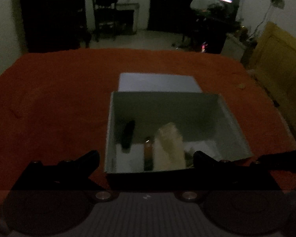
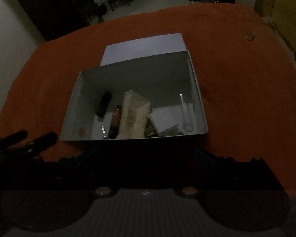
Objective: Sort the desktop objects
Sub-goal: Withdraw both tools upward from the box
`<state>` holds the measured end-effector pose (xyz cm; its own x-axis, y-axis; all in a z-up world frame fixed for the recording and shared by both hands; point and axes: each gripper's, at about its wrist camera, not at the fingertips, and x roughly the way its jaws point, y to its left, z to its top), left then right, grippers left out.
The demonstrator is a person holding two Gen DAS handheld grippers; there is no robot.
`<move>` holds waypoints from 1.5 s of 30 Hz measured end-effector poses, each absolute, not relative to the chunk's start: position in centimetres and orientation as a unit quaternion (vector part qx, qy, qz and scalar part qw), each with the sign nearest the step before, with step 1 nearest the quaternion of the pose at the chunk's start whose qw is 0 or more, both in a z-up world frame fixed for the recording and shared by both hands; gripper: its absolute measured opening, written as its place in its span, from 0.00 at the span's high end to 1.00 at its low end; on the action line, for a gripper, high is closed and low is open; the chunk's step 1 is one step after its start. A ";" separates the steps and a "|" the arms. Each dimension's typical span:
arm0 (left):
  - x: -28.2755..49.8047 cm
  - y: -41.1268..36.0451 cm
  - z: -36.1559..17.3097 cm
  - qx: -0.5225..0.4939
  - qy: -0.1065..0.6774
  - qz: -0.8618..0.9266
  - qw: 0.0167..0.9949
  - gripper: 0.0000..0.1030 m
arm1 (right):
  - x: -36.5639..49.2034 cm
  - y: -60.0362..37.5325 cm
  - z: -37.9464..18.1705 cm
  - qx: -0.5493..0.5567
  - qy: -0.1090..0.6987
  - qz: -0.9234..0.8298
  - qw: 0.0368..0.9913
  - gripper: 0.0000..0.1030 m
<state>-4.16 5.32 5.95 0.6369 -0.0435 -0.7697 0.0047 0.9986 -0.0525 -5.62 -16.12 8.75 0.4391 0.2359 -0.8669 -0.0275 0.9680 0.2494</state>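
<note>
dim room, heavy shadow, red cloth over the table (image 2: 236, 83); grey box (image 2: 77, 102) sits mid-table with its flap (image 2: 142, 47) folded back behind it; sorted items are already inside: tan carton (image 2: 133, 114) leaning upright in the middle, dark remote-like thing (image 2: 103, 105) against the left wall, white packet (image 2: 164, 121) and a clear slim thing (image 2: 186, 112) to the right; left gripper (image 1: 146, 158) hangs over the near rim, jaws spread, nothing between them; right gripper (image 2: 146, 154) also wide open and empty, just short of the near wall; one small object (image 2: 249, 35) left out on the cloth, far right, well apart from the box.

risks, as i judge them: low light plus blur makes that stray piece easy to miss or mis-grasp; it's tiny and the cloth is soft, so fingertips may dig into fabric and drag the cloth, shifting the box; both grippers crowd the near rim, so a careless swing could clip the wall or each other; the tan carton is tilted and a bump may topple it onto the packet.
</note>
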 end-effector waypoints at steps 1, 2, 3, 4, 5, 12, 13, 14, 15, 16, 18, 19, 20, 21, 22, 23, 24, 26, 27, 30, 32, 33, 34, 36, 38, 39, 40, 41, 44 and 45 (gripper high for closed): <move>-4.0 5.6 5.7 -0.030 0.434 -0.009 0.900 0.00 | -5.5 -16.0 8.7 0.103 0.526 0.074 0.841 0.00; -3.9 5.9 5.5 -0.037 0.443 -0.005 0.896 0.00 | -5.4 -16.0 8.8 0.108 0.527 0.072 0.840 0.00; -3.8 6.0 5.3 -0.042 0.451 -0.005 0.892 0.00 | -5.4 -15.9 8.8 0.110 0.526 0.072 0.840 0.00; -3.7 6.0 5.2 -0.044 0.456 -0.007 0.889 0.00 | -5.5 -15.7 8.9 0.106 0.522 0.075 0.843 0.00; -3.6 6.0 5.1 -0.043 0.457 -0.011 0.888 0.00 | -5.6 -15.5 8.9 0.098 0.515 0.077 0.848 0.00; -4.1 6.3 5.3 -0.041 0.446 -0.014 0.894 0.00 | -5.8 -15.4 8.6 0.090 0.509 0.074 0.853 0.00; -4.1 6.3 5.2 -0.040 0.449 -0.015 0.893 0.00 | -5.7 -15.4 8.6 0.089 0.510 0.074 0.852 0.00; -4.1 6.2 5.1 -0.038 0.450 -0.015 0.892 0.00 | -5.7 -15.4 8.5 0.088 0.512 0.075 0.851 0.00; -4.0 6.2 4.9 -0.035 0.452 -0.014 0.891 0.00 | -5.8 -15.4 8.4 0.088 0.513 0.075 0.851 0.00; -4.0 6.2 4.8 -0.034 0.453 -0.013 0.891 0.00 | -5.8 -15.4 8.4 0.089 0.514 0.075 0.850 0.00; -3.9 6.3 4.7 -0.034 0.456 -0.010 0.889 0.00 | -5.8 -15.4 8.4 0.091 0.515 0.075 0.849 0.00; -3.9 6.4 4.6 -0.038 0.457 -0.008 0.889 0.00 | -5.8 -15.4 8.4 0.092 0.516 0.075 0.848 0.00; -3.9 6.5 4.6 -0.041 0.458 -0.008 0.888 0.00 | -5.8 -15.4 8.4 0.091 0.516 0.076 0.848 0.00; -3.8 6.5 4.6 -0.042 0.458 -0.010 0.888 0.00 | -5.9 -15.4 8.4 0.091 0.516 0.077 0.848 0.00; -3.8 6.4 4.5 -0.041 0.458 -0.011 0.888 0.00 | -5.9 -15.4 8.4 0.090 0.516 0.078 0.848 0.00; -3.9 6.4 4.5 -0.038 0.458 -0.012 0.888 0.00 | -5.9 -15.4 8.4 0.090 0.517 0.079 0.848 0.00; -3.9 6.3 4.5 -0.035 0.458 -0.013 0.888 0.00 | -5.9 -15.4 8.3 0.090 0.518 0.079 0.847 0.00; -4.0 6.2 4.4 -0.032 0.458 -0.014 0.888 0.00 | -6.0 -15.4 8.3 0.090 0.520 0.080 0.846 0.00; -4.0 6.1 4.3 -0.033 0.459 -0.014 0.888 0.00 | -6.0 -15.4 8.3 0.089 0.520 0.080 0.846 0.00; -4.1 6.1 4.2 -0.030 0.460 -0.014 0.887 0.00 | -6.1 -15.4 8.3 0.088 0.519 0.080 0.847 0.00; -4.1 6.1 4.1 -0.030 0.461 -0.013 0.887 0.00 | -6.1 -15.4 8.3 0.089 0.519 0.080 0.846 0.00; -4.1 6.1 4.1 -0.031 0.462 -0.013 0.887 0.00 | -6.1 -15.3 8.3 0.089 0.519 0.079 0.846 0.00; -4.0 6.1 4.0 -0.031 0.463 -0.014 0.886 0.00 | -6.1 -15.3 8.2 0.088 0.519 0.079 0.847 0.00; -4.0 6.1 3.9 -0.030 0.463 -0.012 0.886 0.00 | -6.1 -15.3 8.2 0.087 0.520 0.079 0.846 0.00; -4.0 6.2 3.9 -0.032 0.465 -0.011 0.884 0.00 | -6.0 -15.3 8.2 0.088 0.522 0.080 0.845 0.00; -3.9 6.3 3.9 -0.034 0.467 -0.012 0.884 0.00 | -5.9 -15.3 8.2 0.089 0.523 0.080 0.844 0.00; -3.7 6.4 4.0 -0.037 0.468 -0.013 0.883 0.00 | -5.7 -15.3 8.2 0.088 0.526 0.082 0.842 0.00; -3.6 6.4 4.1 -0.040 0.470 -0.014 0.882 0.00 | -5.5 -15.4 8.2 0.087 0.530 0.084 0.839 0.00; -2.5 6.8 4.3 -0.048 0.482 -0.018 0.875 0.00 | -4.5 -15.5 8.3 0.080 0.544 0.090 0.831 0.00; -1.9 6.8 4.4 -0.045 0.485 -0.017 0.873 0.00 | -3.9 -15.5 8.4 0.069 0.548 0.087 0.829 0.00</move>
